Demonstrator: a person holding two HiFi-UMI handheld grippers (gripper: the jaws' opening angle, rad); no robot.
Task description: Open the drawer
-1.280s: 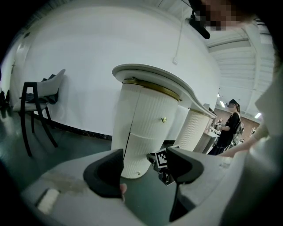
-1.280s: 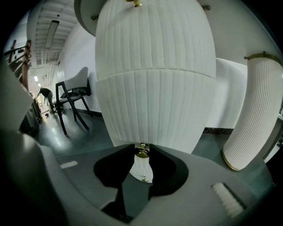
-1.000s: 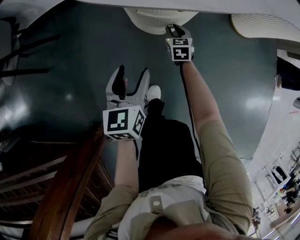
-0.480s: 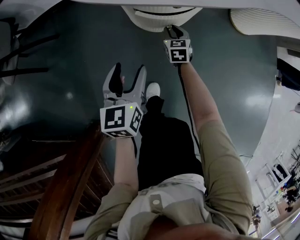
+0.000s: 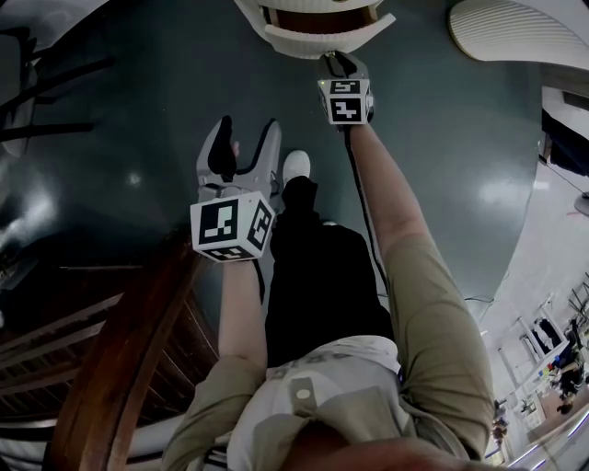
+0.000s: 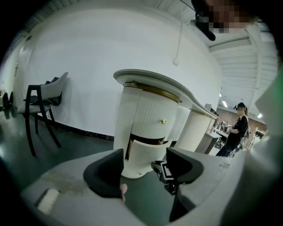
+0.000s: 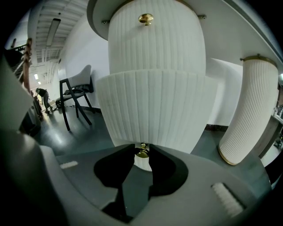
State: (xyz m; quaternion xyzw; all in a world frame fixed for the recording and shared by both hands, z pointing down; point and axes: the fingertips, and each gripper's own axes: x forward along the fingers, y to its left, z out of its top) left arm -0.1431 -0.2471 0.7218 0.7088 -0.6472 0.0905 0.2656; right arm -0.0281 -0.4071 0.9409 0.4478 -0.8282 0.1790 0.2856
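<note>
A white ribbed rounded cabinet has a lower drawer pulled partly out, its brown inside showing in the head view and the left gripper view. My right gripper is shut on the drawer's brass knob, with the dark pads pinching it from both sides. In the head view the right gripper sits just below the drawer front. My left gripper hangs open over the dark floor, apart from the cabinet, nothing between its fingers. The upper drawer's knob is untouched.
A second ribbed white column stands to the right. A dark chair stands against the wall on the left. A wooden railing runs at my lower left. The person's foot stands on the dark green floor. Another person stands far off.
The lower drawer has slid out toward me with the right gripper on its knob; its brown interior now shows. The left gripper has kept its place.
</note>
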